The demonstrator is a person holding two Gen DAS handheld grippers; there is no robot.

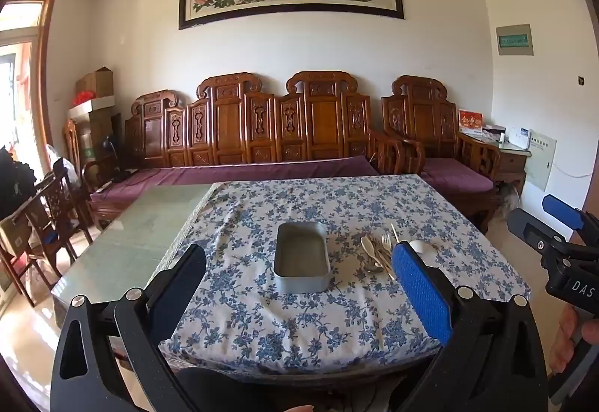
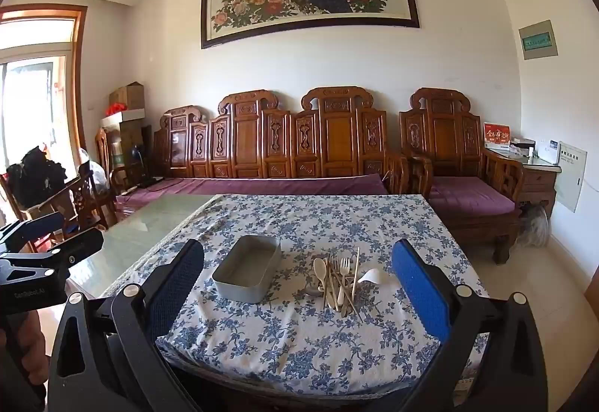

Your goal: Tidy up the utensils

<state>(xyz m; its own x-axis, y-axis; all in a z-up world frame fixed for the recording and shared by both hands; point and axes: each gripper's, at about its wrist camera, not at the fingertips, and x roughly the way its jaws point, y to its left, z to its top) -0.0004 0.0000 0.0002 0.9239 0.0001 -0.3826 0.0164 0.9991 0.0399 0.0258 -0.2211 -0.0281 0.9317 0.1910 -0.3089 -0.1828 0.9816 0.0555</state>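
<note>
Utensils [image 2: 338, 281] heaped mid-table just right of grey tin [image 2: 248, 271]; left gripper [image 1: 299, 268] and right gripper [image 2: 297, 264] gape wide, empty, above near table edge [image 2: 262, 378].

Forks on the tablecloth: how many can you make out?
2 forks, side by side, tines pointing away, in the utensil pile right of the grey tin. More may be buried under the crossed chopsticks and spoons.

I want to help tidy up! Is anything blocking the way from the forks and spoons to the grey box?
Nothing visible. The utensil pile lies right of the empty box, with only bare tablecloth between them.
</note>
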